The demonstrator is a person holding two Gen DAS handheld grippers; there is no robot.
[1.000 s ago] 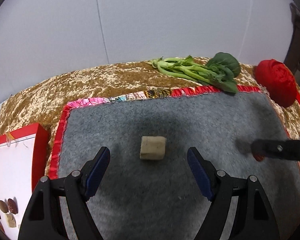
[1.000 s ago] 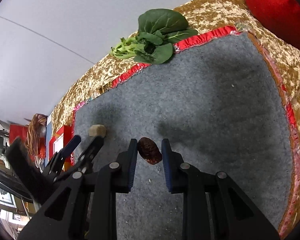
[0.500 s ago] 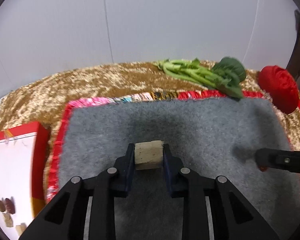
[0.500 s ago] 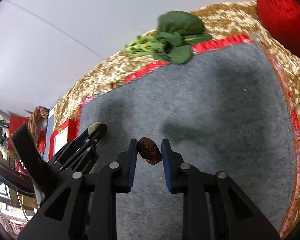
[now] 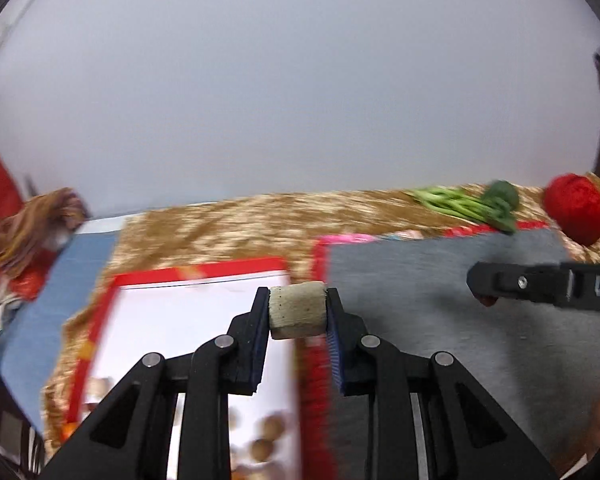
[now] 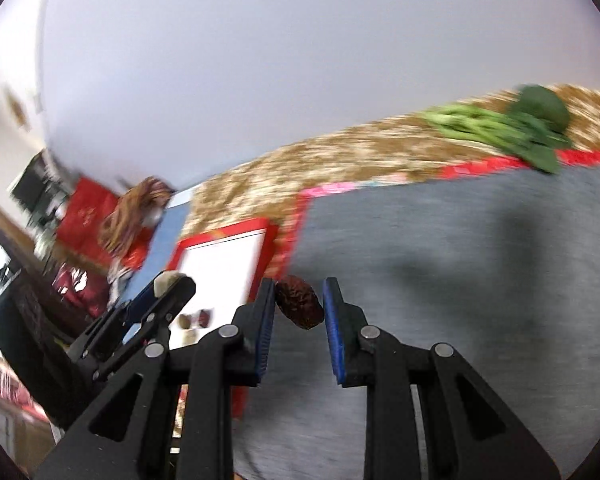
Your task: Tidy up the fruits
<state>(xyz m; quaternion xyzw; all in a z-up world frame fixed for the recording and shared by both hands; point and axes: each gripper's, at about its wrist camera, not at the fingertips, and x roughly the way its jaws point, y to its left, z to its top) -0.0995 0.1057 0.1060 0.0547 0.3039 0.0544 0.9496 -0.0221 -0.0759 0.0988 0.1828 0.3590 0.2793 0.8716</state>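
My left tool (image 5: 298, 312) grips a pale cube (image 5: 297, 310) above the red tray's (image 5: 204, 271) right edge. My right tool (image 6: 299, 307) clamps a dark date (image 6: 300, 306) (wrinkled) over the grey mat's (image 6: 460, 264) left edge.

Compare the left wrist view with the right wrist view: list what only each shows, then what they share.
Only the left wrist view: the red ball at the far right.

Only the right wrist view: the dark date held in the right hand-held gripper.

Both: the tan cube clamped in the left hand-held gripper, the red-edged box, the greens and the grey mat.
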